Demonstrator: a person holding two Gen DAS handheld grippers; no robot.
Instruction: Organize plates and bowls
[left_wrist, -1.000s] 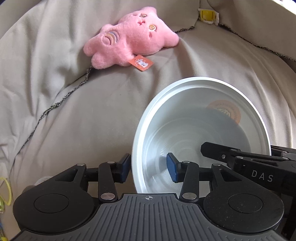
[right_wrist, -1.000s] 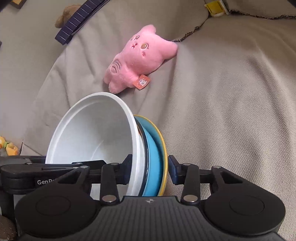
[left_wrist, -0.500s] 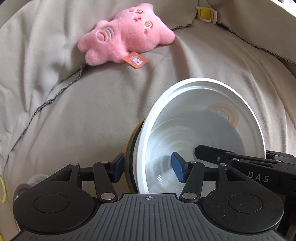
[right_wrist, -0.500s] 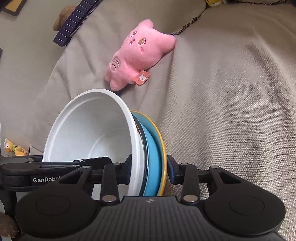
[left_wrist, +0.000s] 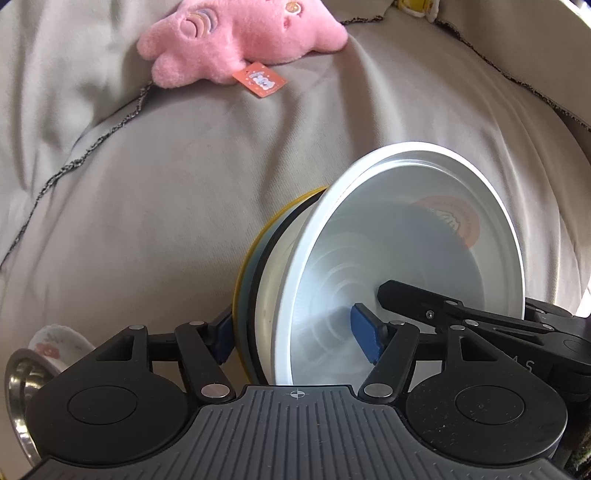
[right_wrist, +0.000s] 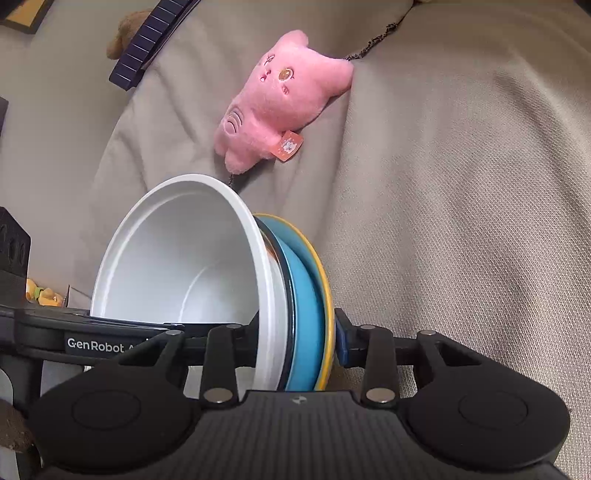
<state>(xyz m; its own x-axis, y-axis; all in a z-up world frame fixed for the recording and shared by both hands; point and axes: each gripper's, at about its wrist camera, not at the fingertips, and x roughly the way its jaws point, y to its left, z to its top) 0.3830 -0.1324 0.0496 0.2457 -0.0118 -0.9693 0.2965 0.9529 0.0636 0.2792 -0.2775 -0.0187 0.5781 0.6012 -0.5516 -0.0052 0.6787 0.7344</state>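
A stack of dishes stands on edge above a beige blanket: a white bowl (left_wrist: 413, 251) (right_wrist: 177, 266), a white dish with a dark rim behind it, then a blue plate (right_wrist: 308, 325) with a yellow rim (left_wrist: 243, 280). My right gripper (right_wrist: 295, 339) is shut on the stack, one finger inside the bowl, the other against the yellow rim. My left gripper (left_wrist: 295, 332) straddles the same stack with its jaws wide; its right pad (left_wrist: 364, 336) stands clear inside the bowl and its left pad sits by the yellow rim.
A pink plush toy (left_wrist: 236, 40) (right_wrist: 277, 99) with an orange tag lies on the blanket beyond the dishes. A steel bowl (left_wrist: 16, 387) and a floral dish (left_wrist: 55, 341) sit at the lower left. A dark slatted object (right_wrist: 147, 48) lies at the far left.
My left gripper was closed on the white bowl's rim; its jaws have opened wide and now span the whole stack. Both views moved closer to the blanket. The right gripper kept its hold.
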